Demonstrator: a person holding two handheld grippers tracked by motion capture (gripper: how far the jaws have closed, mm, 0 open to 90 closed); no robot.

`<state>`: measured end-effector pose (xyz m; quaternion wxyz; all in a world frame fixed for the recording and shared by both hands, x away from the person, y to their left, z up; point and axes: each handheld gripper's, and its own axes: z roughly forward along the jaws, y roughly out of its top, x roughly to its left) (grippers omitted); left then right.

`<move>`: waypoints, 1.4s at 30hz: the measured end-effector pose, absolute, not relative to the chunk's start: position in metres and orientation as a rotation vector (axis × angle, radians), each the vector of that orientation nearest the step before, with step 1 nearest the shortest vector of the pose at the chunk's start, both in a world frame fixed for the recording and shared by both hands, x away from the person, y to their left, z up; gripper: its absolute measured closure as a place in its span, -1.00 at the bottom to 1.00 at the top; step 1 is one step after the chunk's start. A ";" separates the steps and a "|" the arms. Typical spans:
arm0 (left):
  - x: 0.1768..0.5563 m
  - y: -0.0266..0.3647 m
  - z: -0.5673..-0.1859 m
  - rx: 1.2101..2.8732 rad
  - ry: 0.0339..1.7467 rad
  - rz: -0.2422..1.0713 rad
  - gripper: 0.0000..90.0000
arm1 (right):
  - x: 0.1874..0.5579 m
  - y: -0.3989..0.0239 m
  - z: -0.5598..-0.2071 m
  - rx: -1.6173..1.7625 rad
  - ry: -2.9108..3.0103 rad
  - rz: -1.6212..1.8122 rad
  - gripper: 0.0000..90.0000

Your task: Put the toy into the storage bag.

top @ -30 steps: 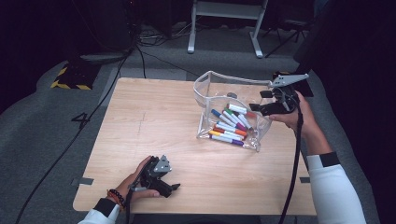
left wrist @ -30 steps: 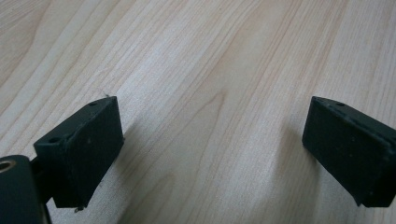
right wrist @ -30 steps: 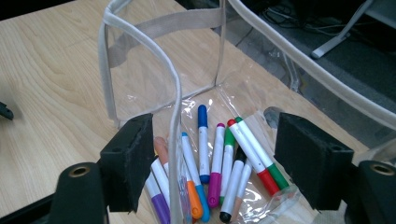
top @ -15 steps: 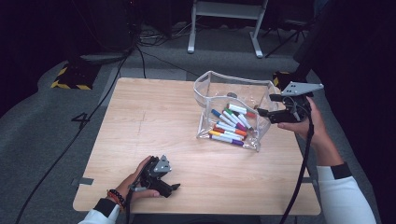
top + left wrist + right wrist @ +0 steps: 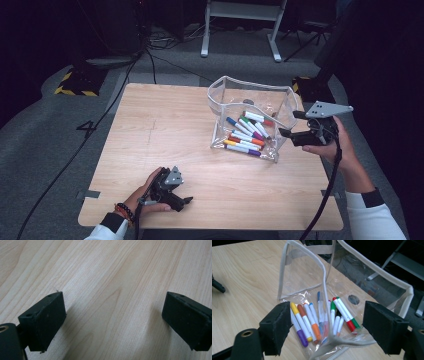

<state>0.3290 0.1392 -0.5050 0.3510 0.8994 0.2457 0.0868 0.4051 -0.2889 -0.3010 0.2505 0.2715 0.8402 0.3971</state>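
A clear plastic pouch (image 5: 227, 107) with a pale trim stands open on the wooden table (image 5: 165, 125). Several coloured markers (image 5: 245, 132) lie inside it. My right gripper (image 5: 290, 124) hovers just off the pouch's right side and is open. Its jaws have just been opening. In the right gripper view the pouch (image 5: 299, 277) has its near corner between the spread jaws of the right gripper (image 5: 329, 332), unpressed, with the markers (image 5: 312, 320) beyond. My left gripper (image 5: 185, 201) rests on the table near the front left edge. It is open (image 5: 113, 320) over bare wood.
The right hand's cable hangs past the table's right edge (image 5: 325, 200). Behind the table a white metal stand (image 5: 240, 25) and cables (image 5: 150, 60) are on the grey floor. A yellow-black striped block (image 5: 75, 85) lies at the far left.
The right hand has moved along the pouch's right side toward the near edge and slightly outward, and its jaws stand wider. The left hand has stayed still.
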 end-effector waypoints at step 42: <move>0.329 0.139 -0.505 2.330 0.635 0.223 -0.88 | 0.366 -0.313 -0.441 0.834 2.397 0.884 -0.56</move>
